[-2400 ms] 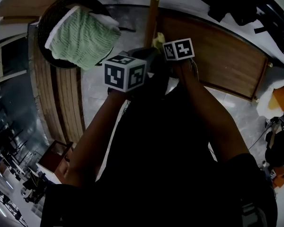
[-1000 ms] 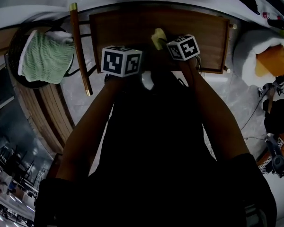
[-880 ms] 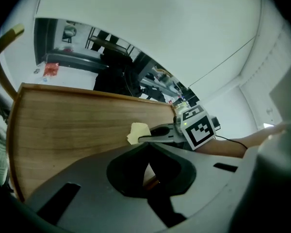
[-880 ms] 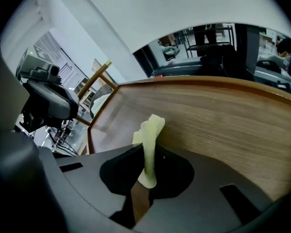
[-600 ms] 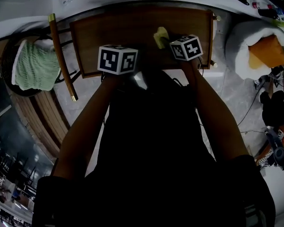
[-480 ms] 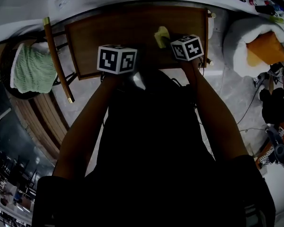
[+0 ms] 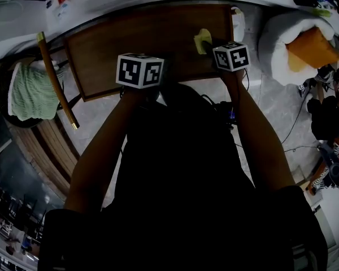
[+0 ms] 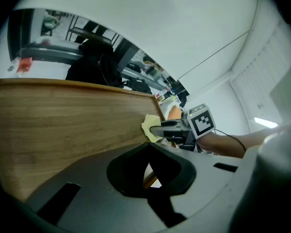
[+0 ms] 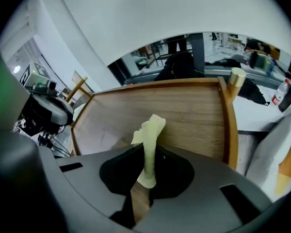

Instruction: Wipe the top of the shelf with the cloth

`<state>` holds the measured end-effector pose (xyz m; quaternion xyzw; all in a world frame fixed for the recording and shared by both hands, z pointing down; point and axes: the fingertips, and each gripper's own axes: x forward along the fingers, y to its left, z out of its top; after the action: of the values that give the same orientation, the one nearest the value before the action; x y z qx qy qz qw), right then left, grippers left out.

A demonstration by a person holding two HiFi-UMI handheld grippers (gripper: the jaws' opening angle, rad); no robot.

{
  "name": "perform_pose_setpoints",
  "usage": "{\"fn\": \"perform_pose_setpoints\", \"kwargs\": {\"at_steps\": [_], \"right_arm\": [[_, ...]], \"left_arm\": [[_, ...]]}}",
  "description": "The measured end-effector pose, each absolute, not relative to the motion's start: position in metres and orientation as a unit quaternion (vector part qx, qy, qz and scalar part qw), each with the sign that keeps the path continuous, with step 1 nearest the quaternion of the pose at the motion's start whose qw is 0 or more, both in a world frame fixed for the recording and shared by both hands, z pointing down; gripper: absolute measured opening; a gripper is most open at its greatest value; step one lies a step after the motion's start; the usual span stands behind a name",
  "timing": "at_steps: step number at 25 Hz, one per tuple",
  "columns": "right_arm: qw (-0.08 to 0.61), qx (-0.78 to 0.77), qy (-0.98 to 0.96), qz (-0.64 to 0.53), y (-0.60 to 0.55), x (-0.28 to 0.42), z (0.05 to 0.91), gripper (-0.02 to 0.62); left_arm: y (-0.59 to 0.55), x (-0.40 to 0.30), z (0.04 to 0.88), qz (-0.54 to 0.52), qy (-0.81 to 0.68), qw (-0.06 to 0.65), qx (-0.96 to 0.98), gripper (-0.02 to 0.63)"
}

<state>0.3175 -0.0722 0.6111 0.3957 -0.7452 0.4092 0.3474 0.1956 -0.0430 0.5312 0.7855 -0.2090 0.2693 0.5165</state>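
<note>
Compared with half a second earlier, the right tongs (image 9: 144, 177) had carried the yellow cloth (image 7: 202, 38) nearer the shelf's (image 7: 130, 35) right end, upper right of centre in the head view, and still pinched it. The left tongs (image 8: 146, 171) were closed on nothing at the shelf's lower edge. The person's dark torso (image 7: 181, 179) hid the shelf's front.

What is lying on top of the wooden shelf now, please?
Only a yellow cloth, pinched in the right tongs, near the shelf's right end. The marker cubes hide part of its near edge.
</note>
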Motion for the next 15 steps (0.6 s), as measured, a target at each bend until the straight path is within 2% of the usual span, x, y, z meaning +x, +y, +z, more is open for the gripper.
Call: {"fn": "perform_pose_setpoints", "kwargs": {"at_steps": [15], "right_arm": [[0.353,0.520,-0.641,0.440,-0.072,0.395,0.598,0.049]], "left_arm": [[-0.045,0.160,0.519,0.250,-0.228,0.514,0.788,0.011]]}}
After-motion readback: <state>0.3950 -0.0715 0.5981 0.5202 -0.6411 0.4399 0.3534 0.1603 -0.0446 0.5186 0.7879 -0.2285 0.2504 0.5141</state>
